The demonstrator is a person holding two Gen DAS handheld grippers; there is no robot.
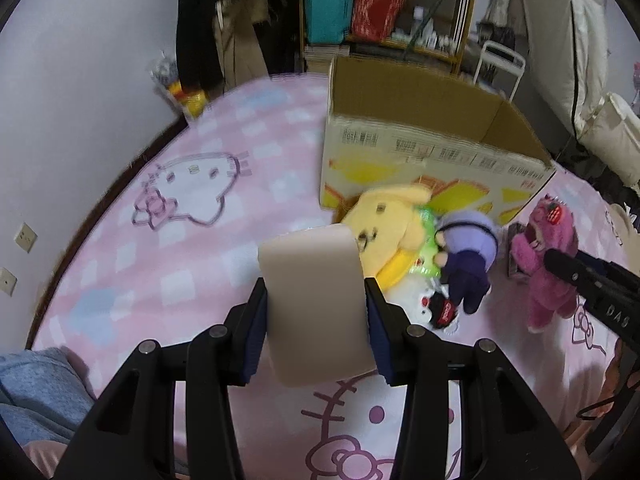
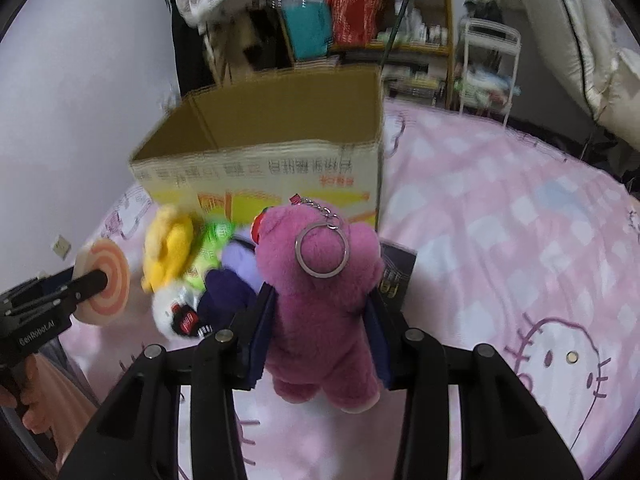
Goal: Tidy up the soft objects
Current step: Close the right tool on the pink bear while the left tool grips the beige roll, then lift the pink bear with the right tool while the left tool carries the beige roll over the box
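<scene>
Your left gripper (image 1: pixel 316 312) has its jaws clenched on a beige, flat round foam cushion (image 1: pixel 314 300) with orange rings on its face, seen edge-on between the blue pads. Your right gripper (image 2: pixel 320 320) grips a magenta plush bear (image 2: pixel 320 304) by the body, a metal key ring (image 2: pixel 322 254) on its head. Both toys are held above the pink checked cat-print bedspread (image 1: pixel 180 240). Just beyond them, an open cardboard box (image 1: pixel 420 136) stands on the bed, with a yellow plush dog (image 1: pixel 384 224), a purple-clad doll (image 1: pixel 468 264) and a small white plush (image 2: pixel 172 308) piled against its front wall.
</scene>
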